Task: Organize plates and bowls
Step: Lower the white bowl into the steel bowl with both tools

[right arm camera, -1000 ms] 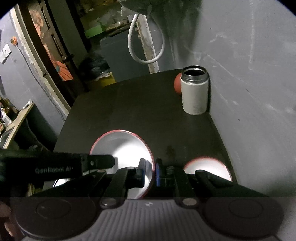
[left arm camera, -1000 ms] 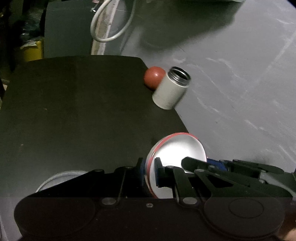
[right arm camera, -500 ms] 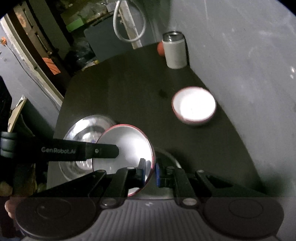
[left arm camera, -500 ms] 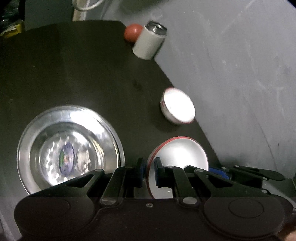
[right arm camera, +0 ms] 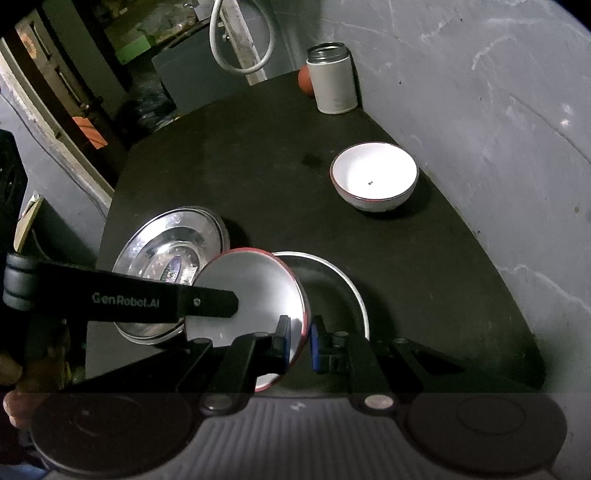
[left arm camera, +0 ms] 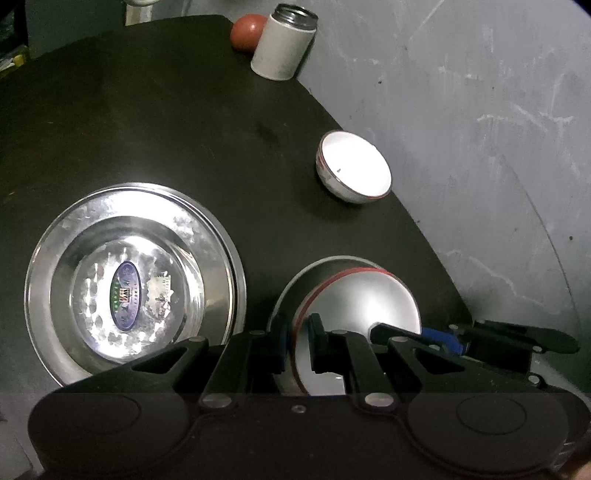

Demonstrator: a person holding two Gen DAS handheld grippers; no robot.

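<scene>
A red-rimmed white dish (left arm camera: 362,295) (right arm camera: 251,288) hangs tilted, held from two sides. My left gripper (left arm camera: 301,341) (right arm camera: 218,304) is shut on its left rim. On the near rim, my right gripper (right arm camera: 299,341) (left arm camera: 406,334) is shut too. Directly under the dish lies a dark plate with a bright metal rim (right arm camera: 356,295) (left arm camera: 291,284). A stack of steel plates (left arm camera: 129,280) (right arm camera: 173,243) rests to the left. A small red-rimmed white bowl (left arm camera: 354,170) (right arm camera: 373,177) stands upright farther back on the right.
The black table (left arm camera: 147,122) (right arm camera: 258,155) curves along a grey wall (right arm camera: 480,110) on the right. A white canister (left arm camera: 284,44) (right arm camera: 332,81) and a red ball (left arm camera: 245,31) (right arm camera: 304,83) stand at its far corner. A hand (right arm camera: 14,406) shows at lower left.
Both grippers have risen and drawn back toward the near edge with the dish. The steel plates, the dark plate and the white bowl have come into view below.
</scene>
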